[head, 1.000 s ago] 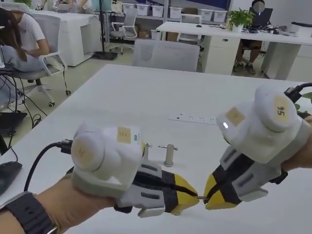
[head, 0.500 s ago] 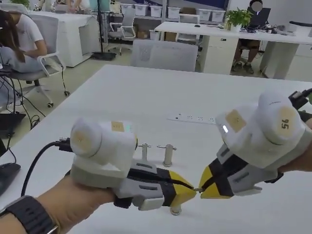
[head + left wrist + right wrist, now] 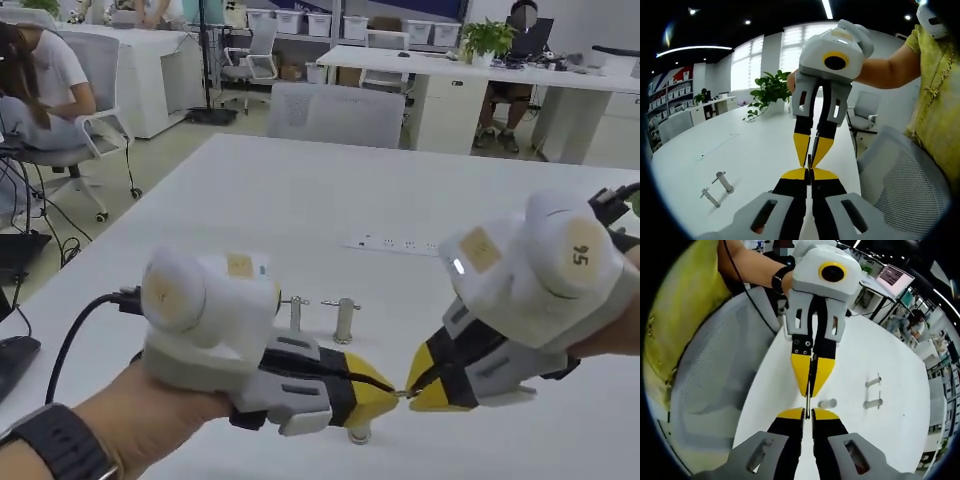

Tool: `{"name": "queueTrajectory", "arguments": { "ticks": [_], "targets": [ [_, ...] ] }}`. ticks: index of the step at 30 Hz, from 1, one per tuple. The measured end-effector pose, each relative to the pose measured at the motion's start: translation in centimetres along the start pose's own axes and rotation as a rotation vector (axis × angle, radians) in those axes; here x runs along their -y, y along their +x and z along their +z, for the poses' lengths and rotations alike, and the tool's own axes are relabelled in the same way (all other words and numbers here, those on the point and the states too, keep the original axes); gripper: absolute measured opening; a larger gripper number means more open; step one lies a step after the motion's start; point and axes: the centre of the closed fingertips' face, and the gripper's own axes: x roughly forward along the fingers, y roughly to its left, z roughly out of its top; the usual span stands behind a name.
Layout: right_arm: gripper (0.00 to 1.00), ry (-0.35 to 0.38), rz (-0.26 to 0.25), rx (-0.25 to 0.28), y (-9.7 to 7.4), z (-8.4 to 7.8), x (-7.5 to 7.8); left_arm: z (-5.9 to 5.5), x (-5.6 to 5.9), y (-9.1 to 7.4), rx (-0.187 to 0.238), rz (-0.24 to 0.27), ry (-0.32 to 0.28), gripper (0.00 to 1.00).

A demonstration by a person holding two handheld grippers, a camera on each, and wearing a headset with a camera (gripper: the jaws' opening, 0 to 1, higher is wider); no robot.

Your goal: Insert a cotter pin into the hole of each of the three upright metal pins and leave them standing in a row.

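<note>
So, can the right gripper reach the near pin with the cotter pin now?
Probably yes. The near pin stands close beside the tips of the right gripper, with nothing between. But the left gripper also grips the cotter pin.

Looked like an open-plan office: rows of white desks, swivel chairs, storage bins on shelving, a potted plant, a power strip on the worktable, a person seated nearby.
</note>
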Motion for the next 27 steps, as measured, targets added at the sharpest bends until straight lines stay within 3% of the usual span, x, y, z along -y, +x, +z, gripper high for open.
{"name": "queueTrajectory", "arguments": {
  "ticks": [5,20,27],
  "targets": [
    [0.06,0.018,0.028,-0.016,0.18,-0.23,-0.46,-0.02,0.03,-0.02,-0.010,0.002,0.020,0.00],
    [0.03,0.023,0.023,-0.048,0.43,-0.18,-0.38,-0.23,-0.10,0.30,-0.066,0.013,0.086,0.00],
    [0.02,0.075,0.010,-0.073,0.54,-0.54,-0.26,-0.44,-0.37,0.48,-0.067,0.020,0.071,0.00]
  ]
}}
